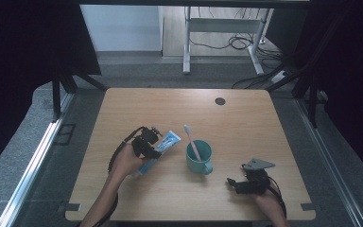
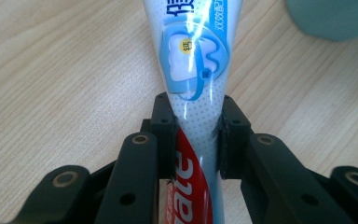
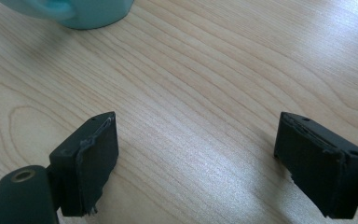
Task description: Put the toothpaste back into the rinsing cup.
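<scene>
A blue, white and red toothpaste tube [image 1: 166, 143] lies on the wooden table [image 1: 236, 118], left of a teal mug [image 1: 199, 158]. My left gripper [image 1: 151, 142] is shut on the tube [image 2: 192, 65]; both pads press its sides where the white part meets the red, in the left gripper view [image 2: 196, 135]. A toothbrush [image 1: 192, 142] with a pink handle stands in the mug, its head leaning to the upper left. My right gripper [image 1: 232, 183] rests on the table right of the mug, open, with bare wood between its fingers [image 3: 196, 163]. The mug's base [image 3: 81, 11] lies ahead of it.
A dark round cable hole [image 1: 220, 101] sits near the table's far edge. Beyond the table stand a white desk frame [image 1: 217, 33] and loose cables [image 1: 246, 45] on the floor. Black curtains hang on both sides.
</scene>
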`<state>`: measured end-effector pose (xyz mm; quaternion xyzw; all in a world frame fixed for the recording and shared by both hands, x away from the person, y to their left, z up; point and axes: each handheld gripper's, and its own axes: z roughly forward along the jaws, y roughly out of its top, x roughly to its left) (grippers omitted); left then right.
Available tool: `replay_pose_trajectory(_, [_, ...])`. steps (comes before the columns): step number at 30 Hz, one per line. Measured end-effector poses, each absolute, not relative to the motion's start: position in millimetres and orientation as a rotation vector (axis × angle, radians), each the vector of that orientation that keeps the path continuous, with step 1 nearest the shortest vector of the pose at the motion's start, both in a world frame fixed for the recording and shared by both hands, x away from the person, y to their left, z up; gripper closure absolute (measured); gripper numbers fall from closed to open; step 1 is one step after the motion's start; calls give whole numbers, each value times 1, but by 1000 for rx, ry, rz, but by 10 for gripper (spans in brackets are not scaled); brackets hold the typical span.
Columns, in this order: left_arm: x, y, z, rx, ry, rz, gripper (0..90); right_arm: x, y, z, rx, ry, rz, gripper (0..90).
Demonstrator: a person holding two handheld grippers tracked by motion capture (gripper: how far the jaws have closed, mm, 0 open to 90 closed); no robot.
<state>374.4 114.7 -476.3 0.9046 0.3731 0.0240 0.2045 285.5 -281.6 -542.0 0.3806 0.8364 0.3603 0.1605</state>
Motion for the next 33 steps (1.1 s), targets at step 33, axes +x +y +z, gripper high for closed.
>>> replay_pose_trajectory(33, [350,148,-444,2193,932,199,728,285,-282,-542,1089,2389,1029,136])
